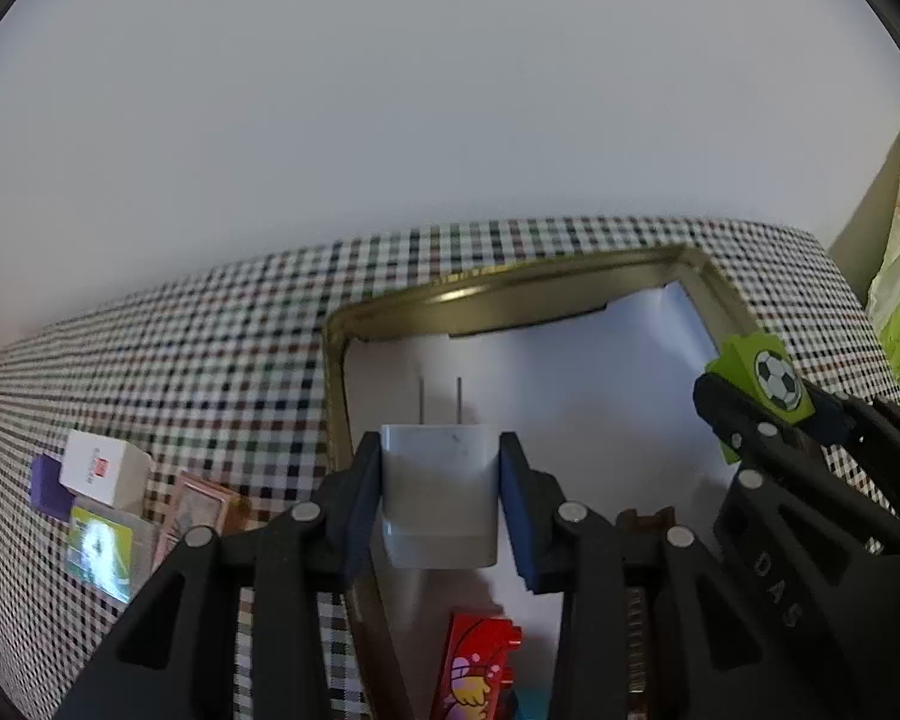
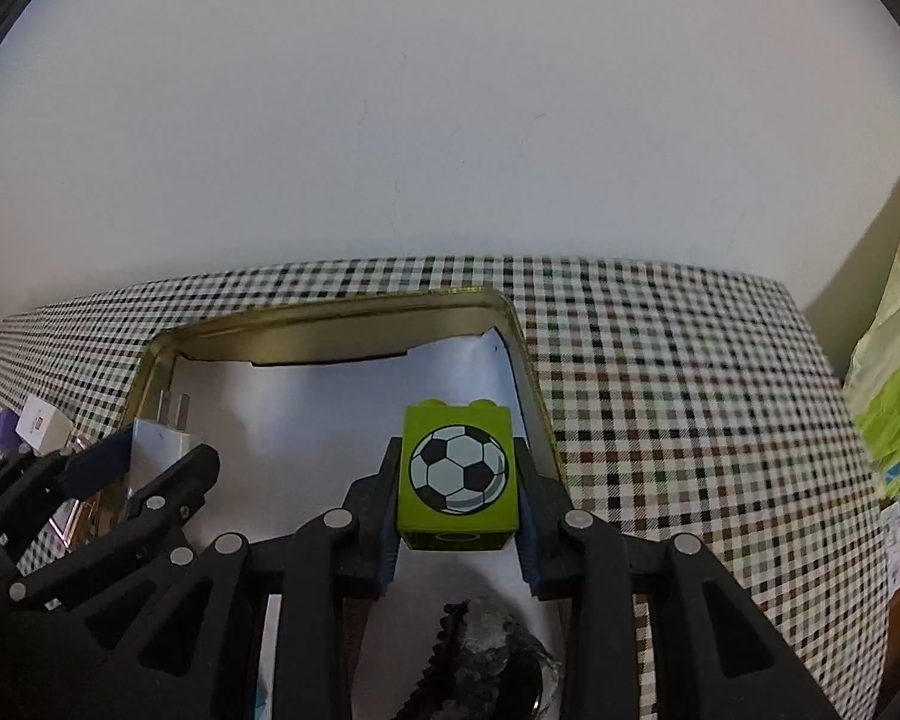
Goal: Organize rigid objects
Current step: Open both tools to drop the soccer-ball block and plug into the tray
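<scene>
A: Charger plug (image 1: pixel 439 495), white, prongs up: clamped in left gripper (image 1: pixel 439 504) above the gold tin (image 1: pixel 390 315).

B: Green soccer-ball block (image 2: pixel 457 474): pinched by right gripper (image 2: pixel 457 501), over the same tin on the checkered tabletop (image 2: pixel 690 390).

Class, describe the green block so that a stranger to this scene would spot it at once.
Find the gold tin on the checked tablecloth. Over its right side, the right gripper grips a lime-green block. A black-and-white football is printed on its face; the left gripper beside it holds a plain white plug.
</scene>
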`<state>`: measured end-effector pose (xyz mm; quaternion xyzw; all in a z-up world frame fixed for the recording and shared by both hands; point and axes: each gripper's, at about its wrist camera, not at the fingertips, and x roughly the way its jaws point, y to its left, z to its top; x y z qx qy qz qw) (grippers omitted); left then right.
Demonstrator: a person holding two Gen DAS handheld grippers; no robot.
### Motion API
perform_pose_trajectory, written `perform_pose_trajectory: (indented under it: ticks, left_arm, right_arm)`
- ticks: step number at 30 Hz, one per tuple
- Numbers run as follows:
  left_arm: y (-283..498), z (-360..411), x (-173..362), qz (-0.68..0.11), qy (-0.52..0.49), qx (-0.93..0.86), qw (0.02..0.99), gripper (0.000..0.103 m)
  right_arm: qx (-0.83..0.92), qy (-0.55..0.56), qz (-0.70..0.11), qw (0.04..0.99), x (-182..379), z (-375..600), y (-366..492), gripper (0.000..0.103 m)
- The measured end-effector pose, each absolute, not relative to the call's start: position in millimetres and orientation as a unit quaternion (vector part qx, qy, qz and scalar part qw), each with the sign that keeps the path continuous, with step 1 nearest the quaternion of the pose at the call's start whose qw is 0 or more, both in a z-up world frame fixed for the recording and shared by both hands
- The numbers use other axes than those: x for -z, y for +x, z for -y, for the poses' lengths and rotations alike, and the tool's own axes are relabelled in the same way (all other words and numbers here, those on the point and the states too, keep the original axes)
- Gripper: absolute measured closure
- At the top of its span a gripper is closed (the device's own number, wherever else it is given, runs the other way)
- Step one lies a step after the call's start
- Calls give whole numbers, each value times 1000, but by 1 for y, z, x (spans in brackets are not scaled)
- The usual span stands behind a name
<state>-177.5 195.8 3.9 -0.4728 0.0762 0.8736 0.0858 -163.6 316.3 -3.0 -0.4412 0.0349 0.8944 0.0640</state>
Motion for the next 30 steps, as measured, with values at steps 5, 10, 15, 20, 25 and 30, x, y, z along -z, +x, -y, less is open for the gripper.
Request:
perform_pose_trajectory:
  ticks: [5,10,15,20,25,30]
  left_arm:
    - [-181,-202,1,-88,-486,-866,85,66]
    - [-184,-206,6,-88,-498,-858,90,66]
    - [-175,-201,-5,-58,-480,-868,112,63]
    - [-138,-178,-48,-38,-362,-927,89,16]
    - [-106,-151,-58,3,-298,-950,89,1]
    - [-87,-127,-47,-3,-282,-954,96,1]
  right_arm:
    - [-889,-452,-36,65,10,-319,-167,69]
    - [-880,-470,-53,48,14,-322,-170,69]
    - [-885,-456,-85,25,-2,-331,-158,56]
    - [-908,-374,-189,28,-31,-354,-116,33]
    - [-912,-321,-255,34,-35,-351,-72,22]
    - [-931,-272,-234,69,-31,-322,-34,22]
